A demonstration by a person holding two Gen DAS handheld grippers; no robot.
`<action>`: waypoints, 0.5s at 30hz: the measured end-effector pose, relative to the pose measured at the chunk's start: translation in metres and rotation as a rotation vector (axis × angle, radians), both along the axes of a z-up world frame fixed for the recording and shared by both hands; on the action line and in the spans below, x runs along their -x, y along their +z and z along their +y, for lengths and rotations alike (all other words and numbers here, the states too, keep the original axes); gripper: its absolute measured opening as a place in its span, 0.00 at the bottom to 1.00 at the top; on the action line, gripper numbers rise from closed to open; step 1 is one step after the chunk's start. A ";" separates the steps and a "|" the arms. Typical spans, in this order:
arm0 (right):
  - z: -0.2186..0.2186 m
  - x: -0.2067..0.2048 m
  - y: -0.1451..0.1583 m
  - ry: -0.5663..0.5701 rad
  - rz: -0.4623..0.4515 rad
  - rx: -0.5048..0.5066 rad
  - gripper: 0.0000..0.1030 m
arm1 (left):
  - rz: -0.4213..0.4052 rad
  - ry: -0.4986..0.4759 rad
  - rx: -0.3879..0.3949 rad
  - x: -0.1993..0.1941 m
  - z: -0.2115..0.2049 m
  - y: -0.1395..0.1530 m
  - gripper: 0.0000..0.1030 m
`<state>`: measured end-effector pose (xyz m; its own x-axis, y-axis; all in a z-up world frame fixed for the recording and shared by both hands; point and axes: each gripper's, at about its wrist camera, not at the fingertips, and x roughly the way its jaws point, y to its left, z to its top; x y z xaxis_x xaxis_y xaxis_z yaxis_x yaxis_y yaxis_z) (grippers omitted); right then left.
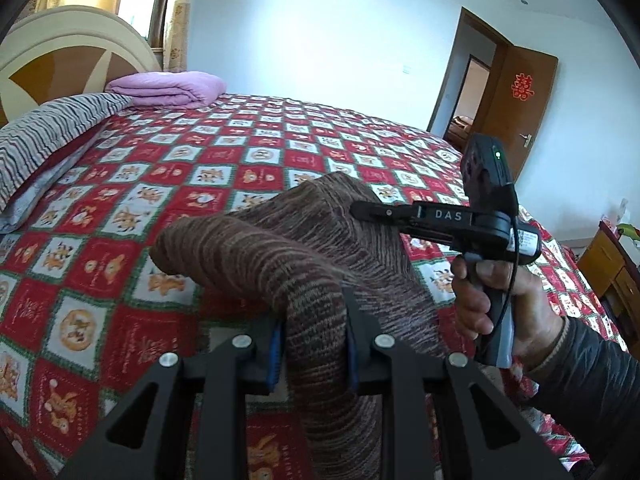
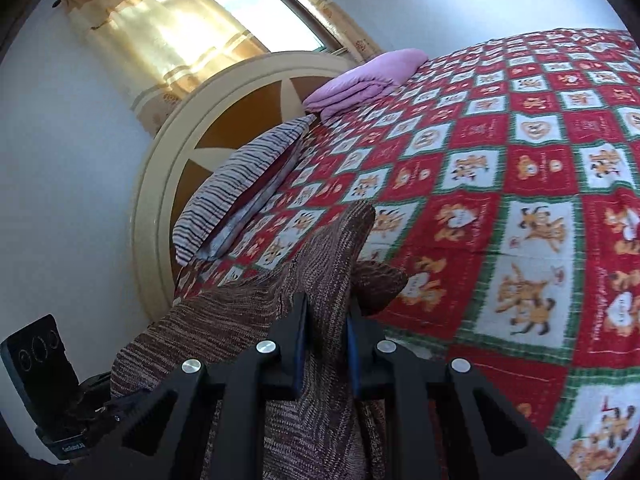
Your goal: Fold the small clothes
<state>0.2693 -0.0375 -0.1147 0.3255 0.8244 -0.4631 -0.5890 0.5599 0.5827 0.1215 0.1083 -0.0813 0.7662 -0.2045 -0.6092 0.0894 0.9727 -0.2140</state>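
Bed [image 1: 168,184]: covered by a red, white and green checked quilt; it is the only work surface in view, and the stretch beyond the garment lies bare.
Bedding at the head: a striped pillow [image 1: 52,136] and a folded lilac blanket [image 1: 168,88] lie by the headboard, well apart from the work.
Garment: one brown striped knit [image 1: 280,248], raised off the quilt and hanging between the two tools; part of it curls into a loose roll over the left side.
Left tool [image 1: 312,344]: pads pinching a bunched band of the knit; cloth fills the gap between them.
Right tool [image 2: 326,340]: pads likewise clamped on a gathered edge of the knit, which runs forward past its tips.
Person's hand [image 1: 492,292]: wrapped round the right tool's handle, seen from the left wrist view.
Progress: judged early. No finished fold shows and nothing lies flat; the knit is still a bundle in the air.
Remaining: lay it out flat on the quilt, fold it, set it down. Whether other clothes await folding cannot be told.
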 end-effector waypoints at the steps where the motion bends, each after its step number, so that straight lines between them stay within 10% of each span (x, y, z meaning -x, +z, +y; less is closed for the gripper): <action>1: 0.004 0.001 0.000 0.007 0.001 0.004 0.16 | 0.000 0.003 -0.002 0.001 0.002 -0.001 0.25; 15: 0.040 0.000 -0.014 0.058 0.037 0.040 0.16 | 0.057 0.043 -0.007 0.010 0.028 -0.026 0.25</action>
<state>0.2696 0.0022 -0.1288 0.2594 0.8219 -0.5071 -0.5998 0.5486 0.5825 0.1116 0.1365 -0.1077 0.7382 -0.1674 -0.6535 0.0351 0.9769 -0.2107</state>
